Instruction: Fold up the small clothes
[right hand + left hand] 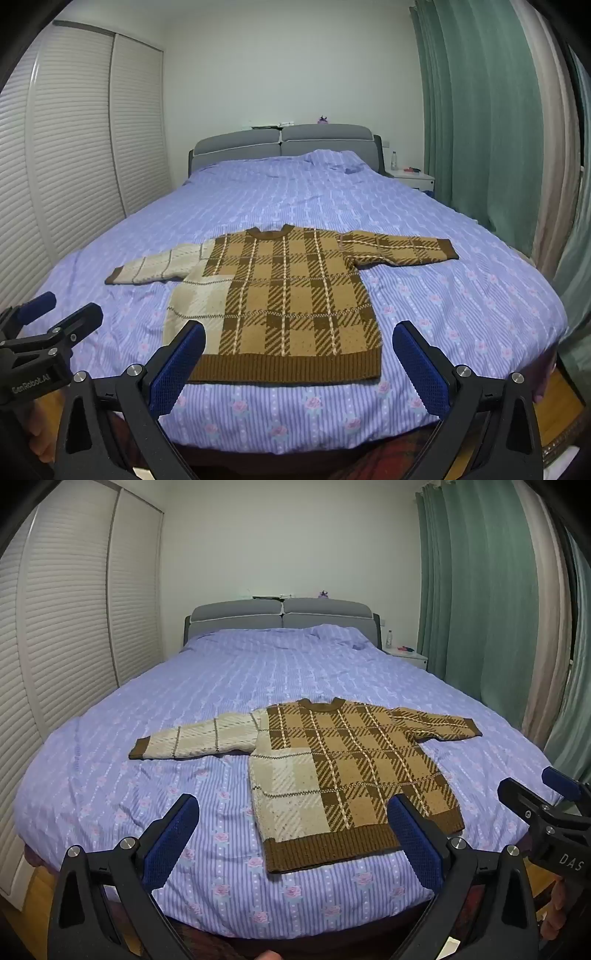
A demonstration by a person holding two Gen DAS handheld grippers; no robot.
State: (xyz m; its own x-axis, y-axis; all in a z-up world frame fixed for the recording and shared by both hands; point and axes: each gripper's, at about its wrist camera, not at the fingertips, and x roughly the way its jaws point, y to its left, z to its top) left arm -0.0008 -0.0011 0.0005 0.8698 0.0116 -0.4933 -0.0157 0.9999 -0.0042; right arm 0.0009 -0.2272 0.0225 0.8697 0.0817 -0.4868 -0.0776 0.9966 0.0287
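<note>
A small plaid sweater [343, 768] lies flat on the bed, brown and tan with a cream left side and cream left sleeve [192, 744]; both sleeves are spread out. It also shows in the right wrist view [291, 299]. My left gripper [291, 834] is open and empty, held above the bed's near edge, just before the sweater's hem. My right gripper [299, 362] is open and empty, also at the near edge before the hem. Each gripper shows in the other's view: the right gripper [535, 786], the left gripper [62, 310].
The bed has a purple striped floral cover [221, 686] and a grey headboard [280, 616]. White louvred wardrobe doors [74, 627] stand on the left, green curtains [480, 590] on the right. A white nightstand [406, 657] with a bottle is at the far right.
</note>
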